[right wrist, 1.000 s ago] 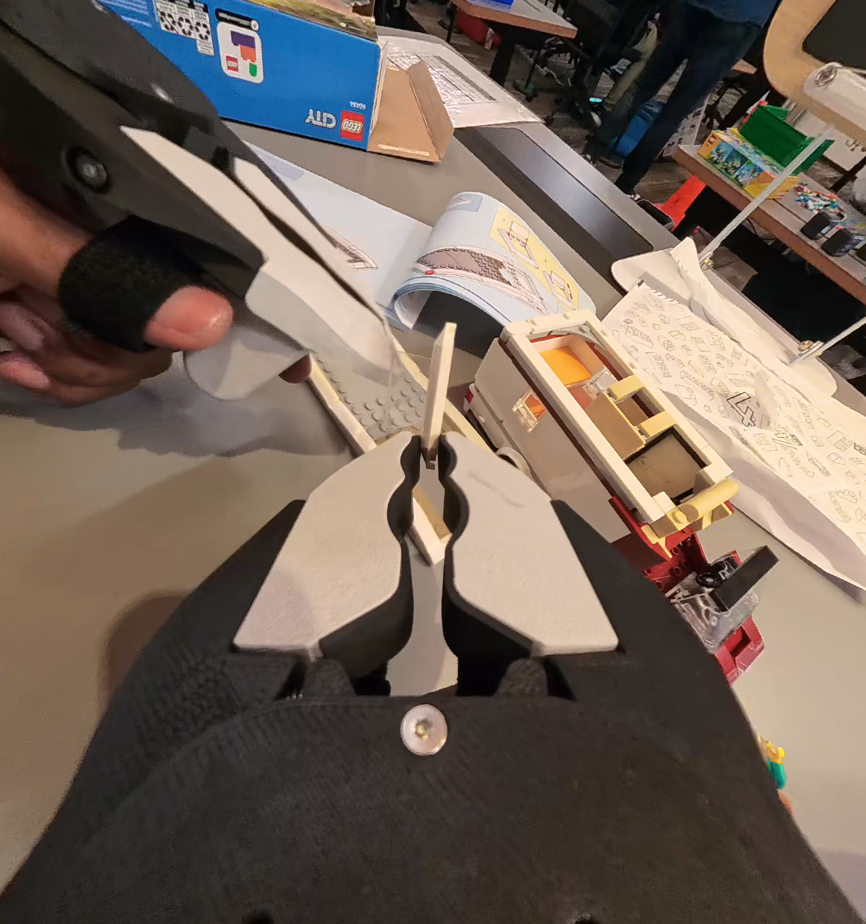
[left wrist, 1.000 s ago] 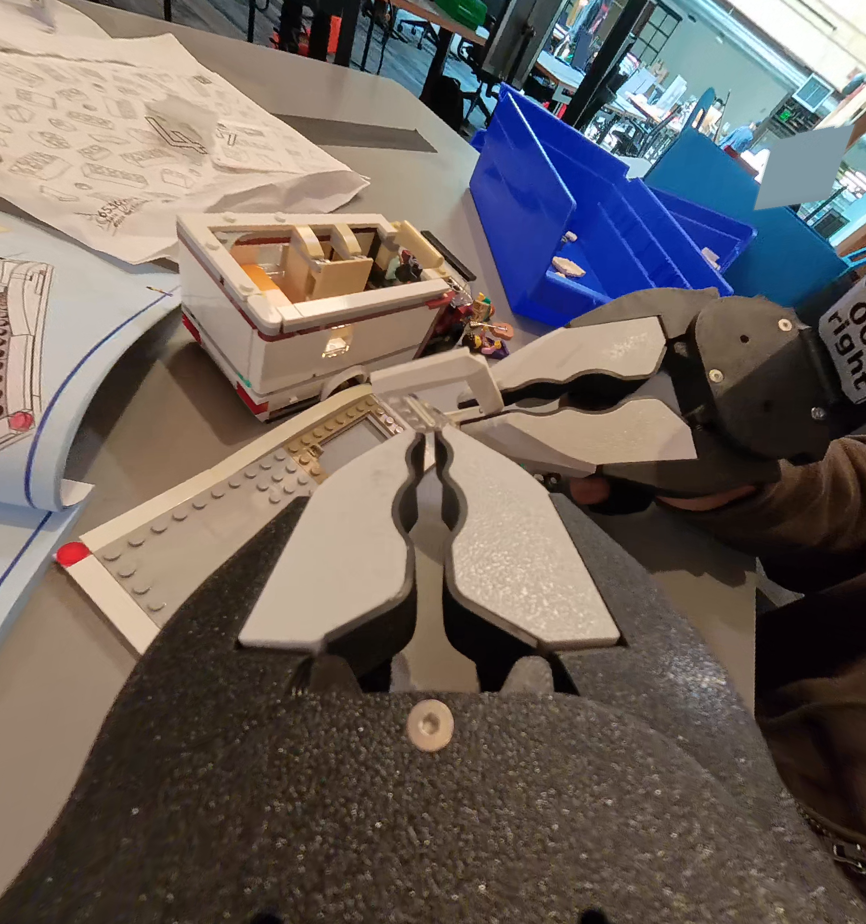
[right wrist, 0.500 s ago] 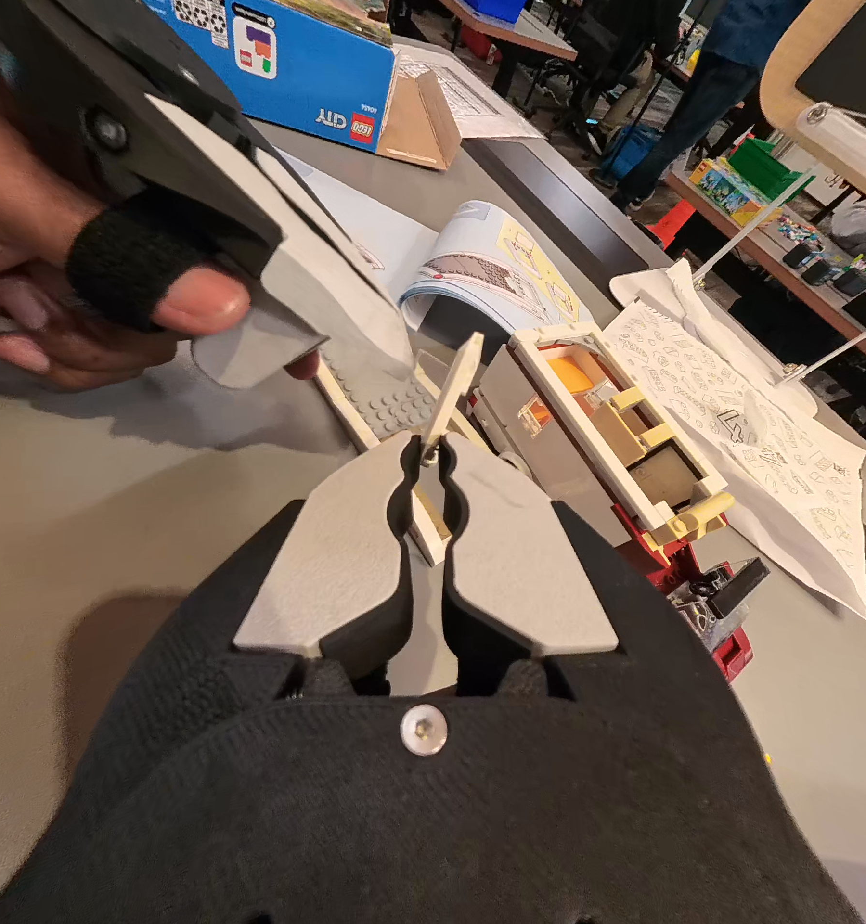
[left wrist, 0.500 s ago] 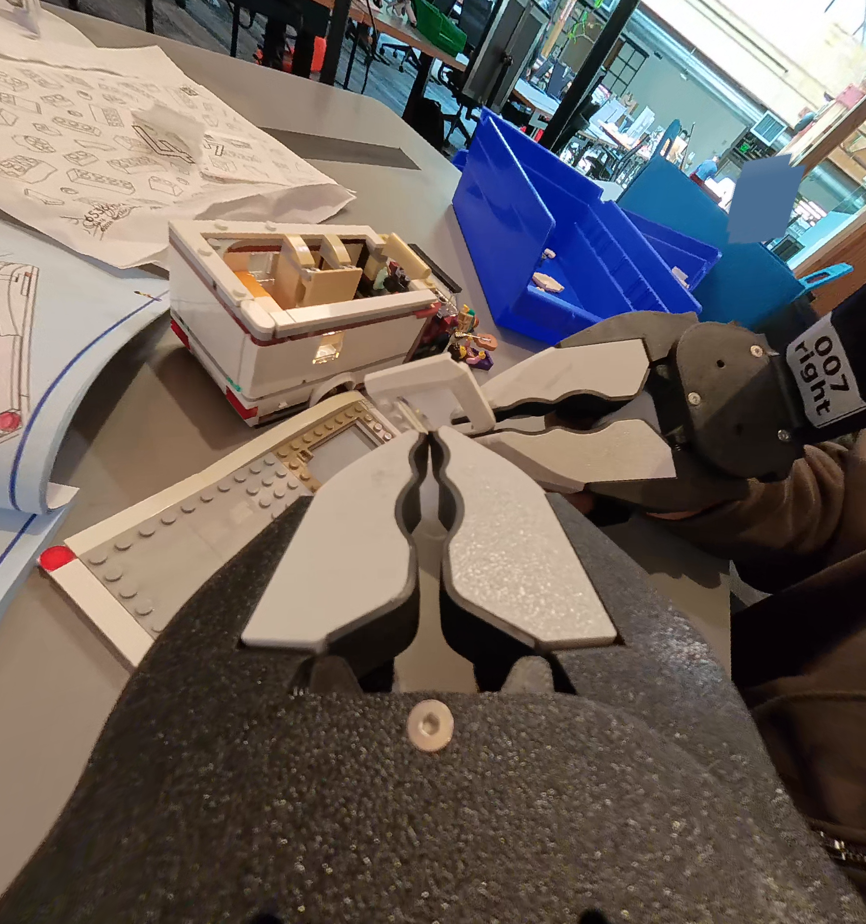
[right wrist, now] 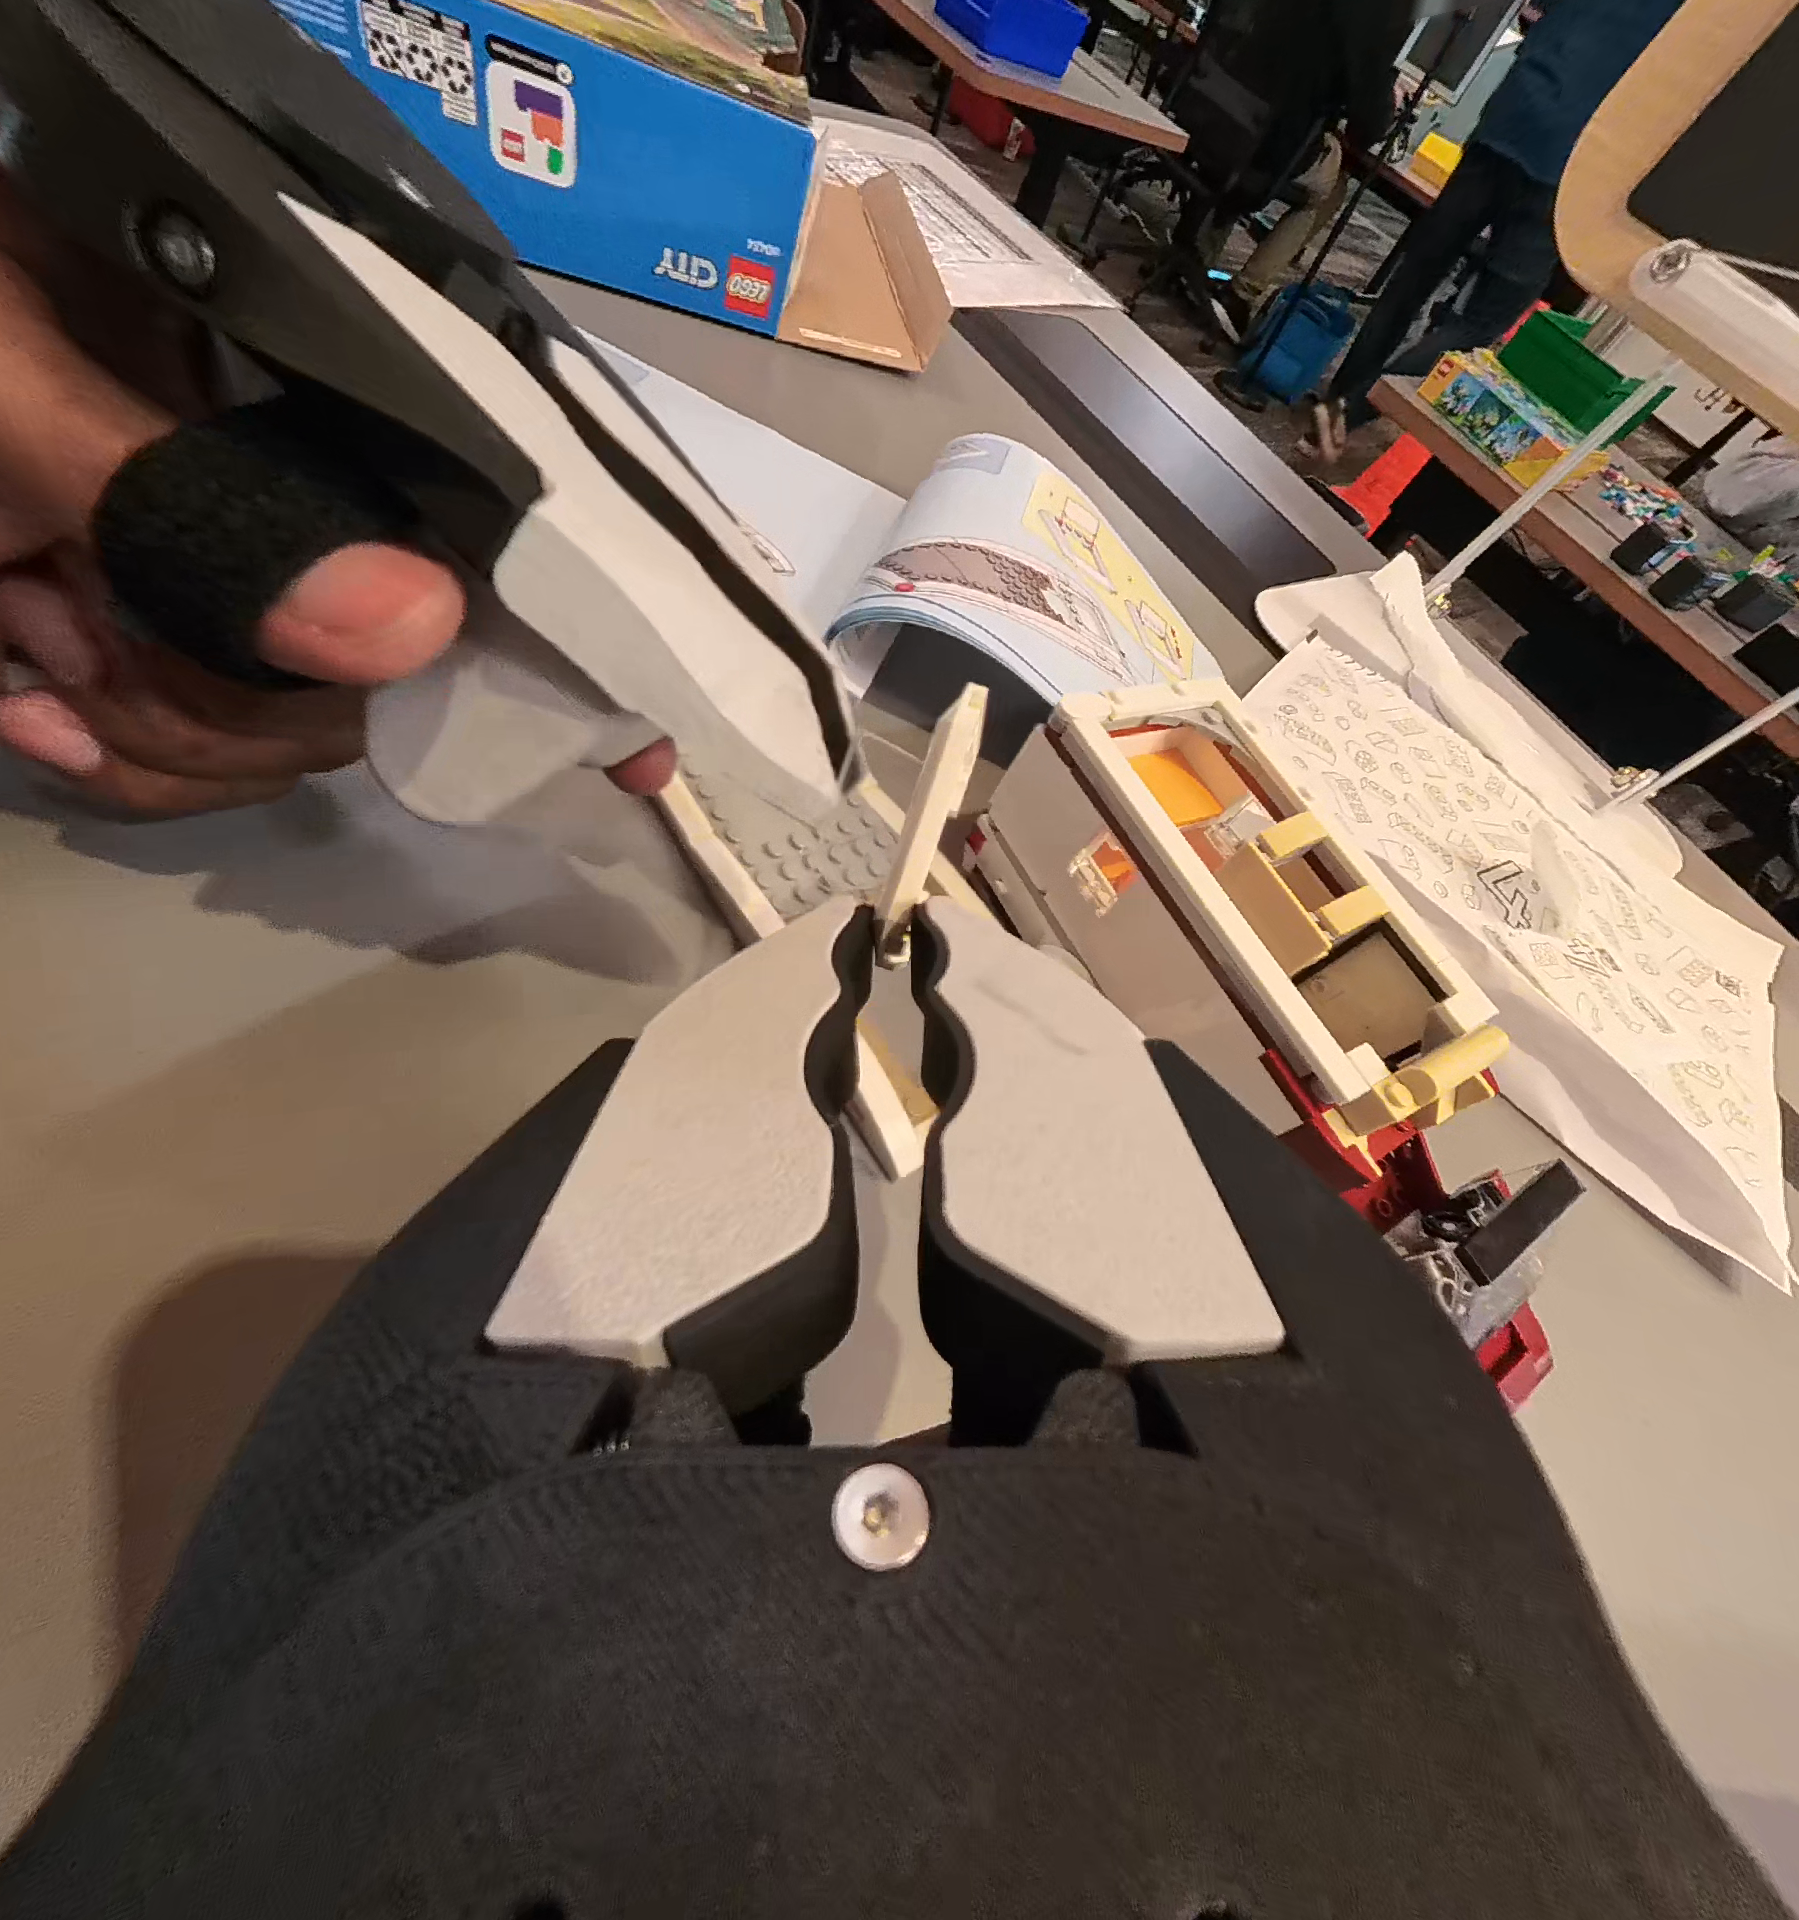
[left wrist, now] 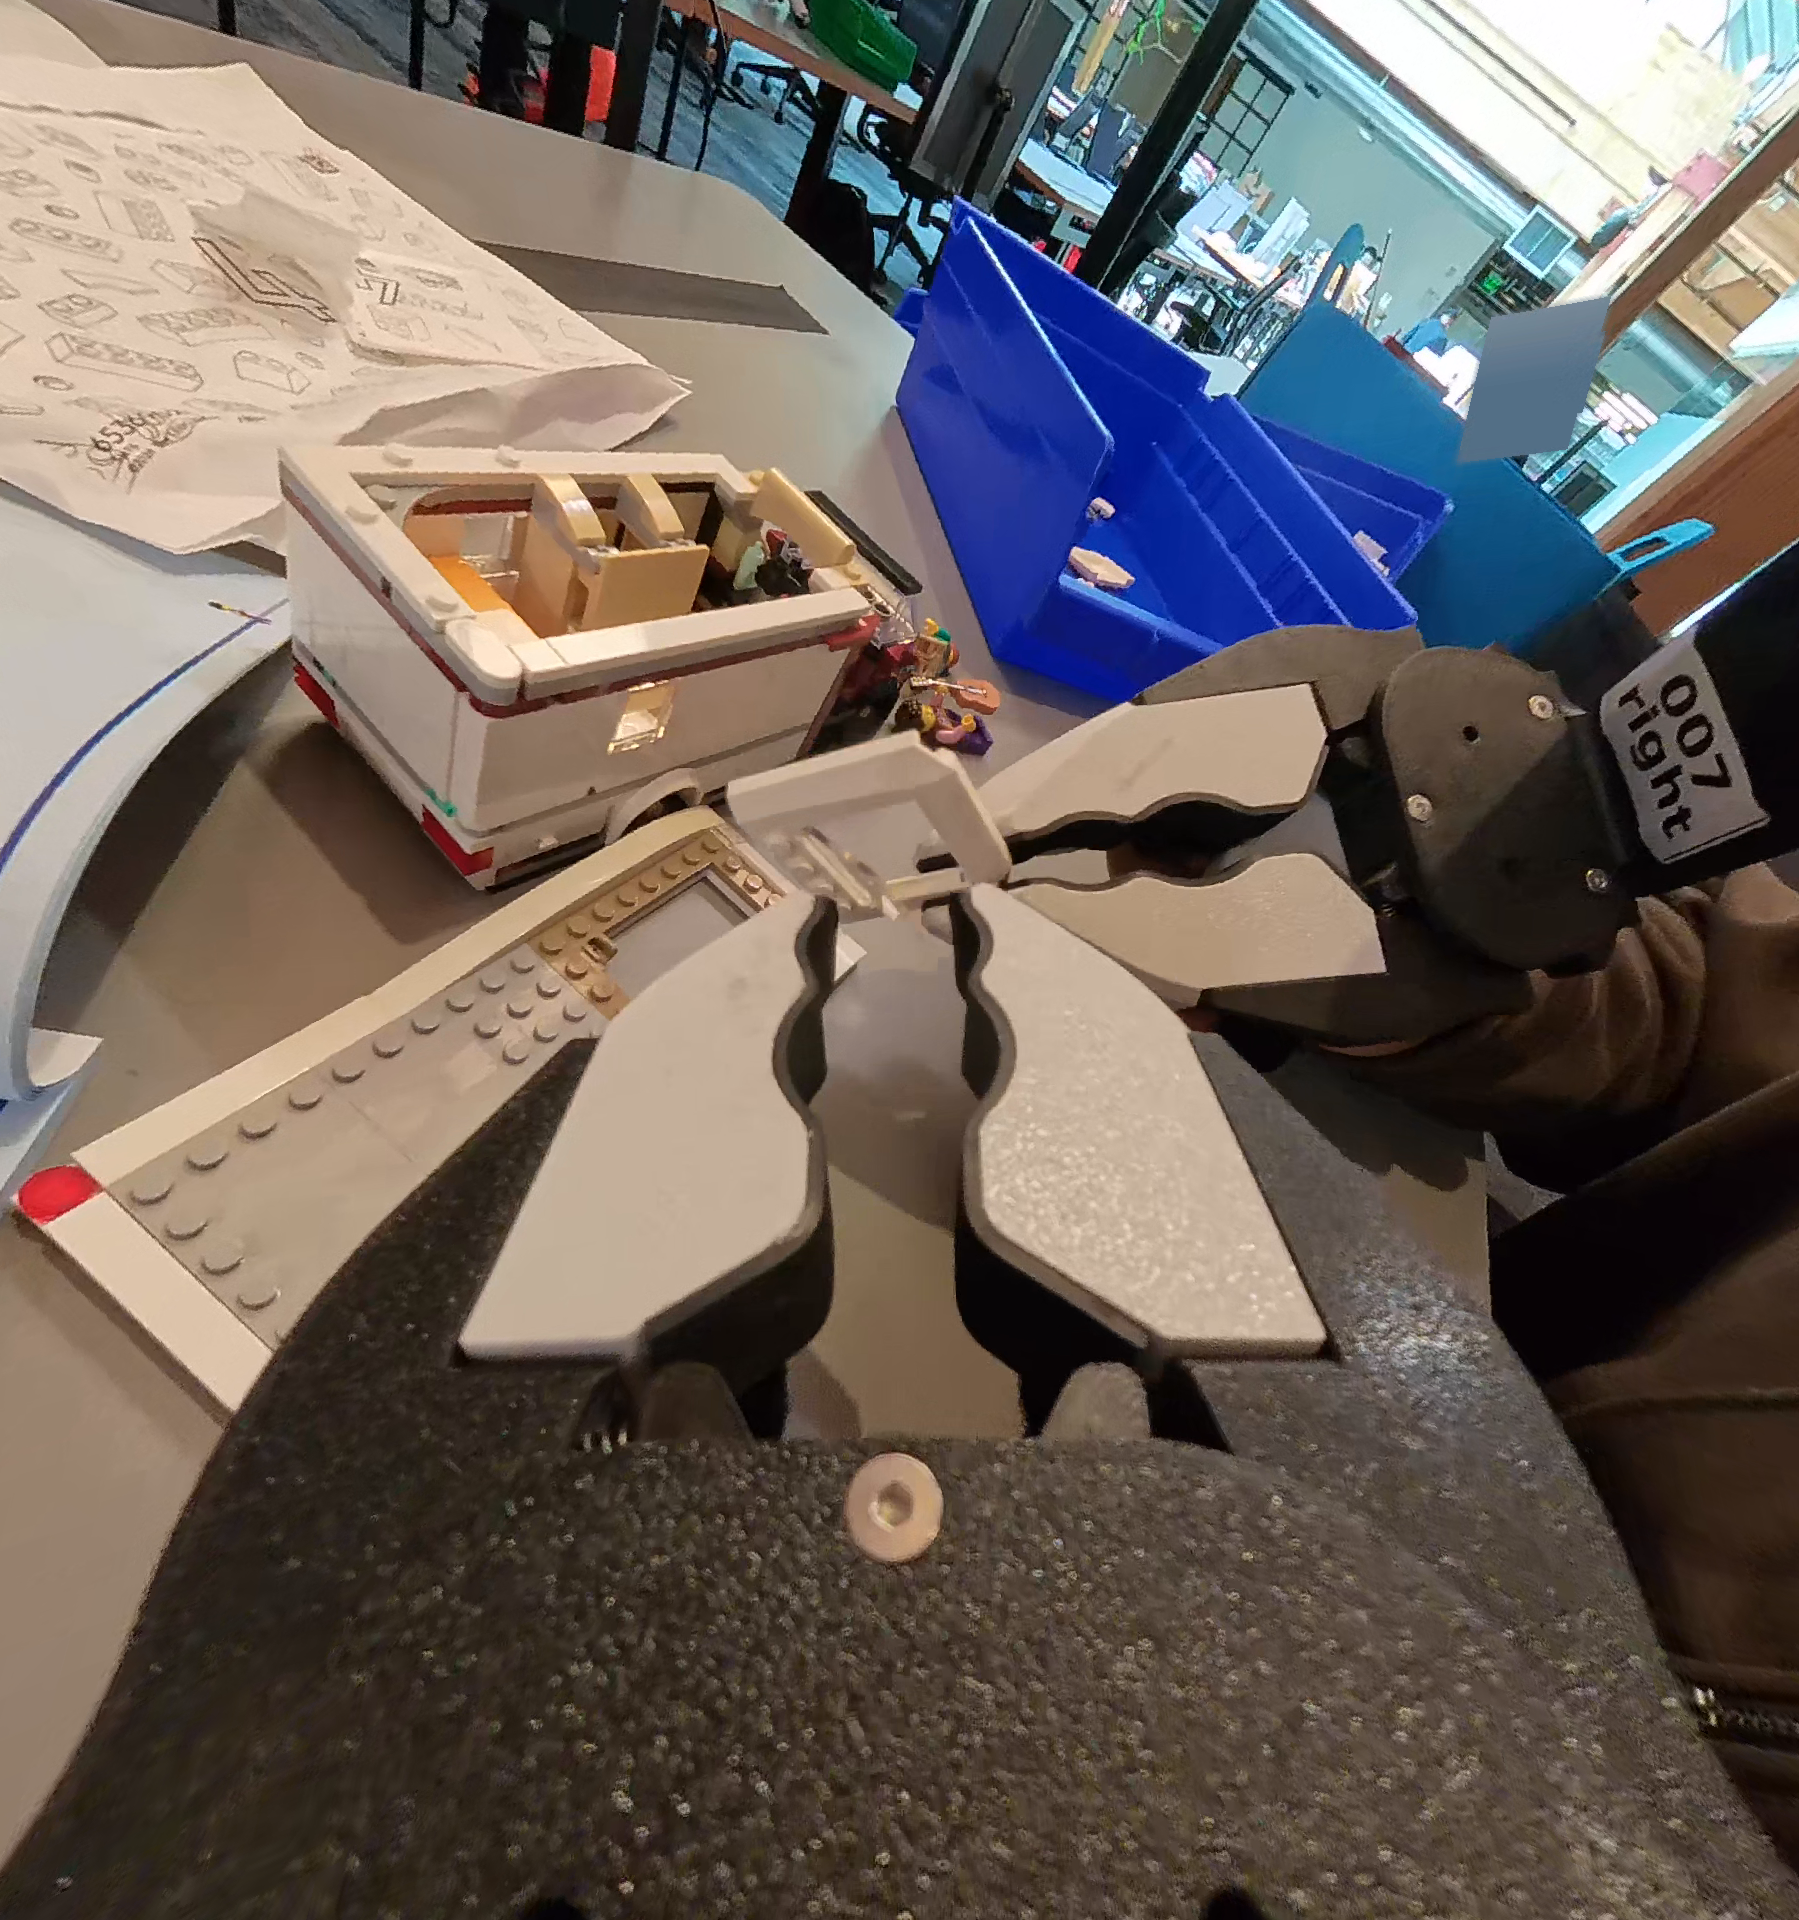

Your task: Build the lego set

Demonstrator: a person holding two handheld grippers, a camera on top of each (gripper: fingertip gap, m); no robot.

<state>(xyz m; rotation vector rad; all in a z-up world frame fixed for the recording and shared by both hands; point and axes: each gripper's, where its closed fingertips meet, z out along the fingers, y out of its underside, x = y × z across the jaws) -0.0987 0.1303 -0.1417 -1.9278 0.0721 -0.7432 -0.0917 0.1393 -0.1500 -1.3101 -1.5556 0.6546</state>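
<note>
My right gripper (right wrist: 895, 925) is shut on a flat white window frame (right wrist: 931, 821) and holds it on edge above the table. In the left wrist view the right gripper (left wrist: 999, 868) comes in from the right with the frame (left wrist: 874, 784). A small clear pane (left wrist: 838, 868) sits at the frame's lower edge. My left gripper (left wrist: 890, 914) is open, with its fingertips just short of the pane and nothing pressed between them. It also shows in the right wrist view (right wrist: 822, 758), over a grey studded roof plate (left wrist: 355, 1081). An open-topped white toy camper (left wrist: 562, 644) stands behind.
Blue parts bins (left wrist: 1134, 488) stand at the back right. An instruction booklet (left wrist: 43, 727) lies at the left and a printed white paper bag (left wrist: 199, 312) behind the camper. Small toy figures (left wrist: 942, 696) lie by the camper. A blue set box (right wrist: 614, 156) is farther off. Both grippers' tips are close together, under 4 cm apart.
My left gripper was shut at the clear pane by the frame and has now opened and let go. My right gripper keeps the white frame and has tilted it a little.
</note>
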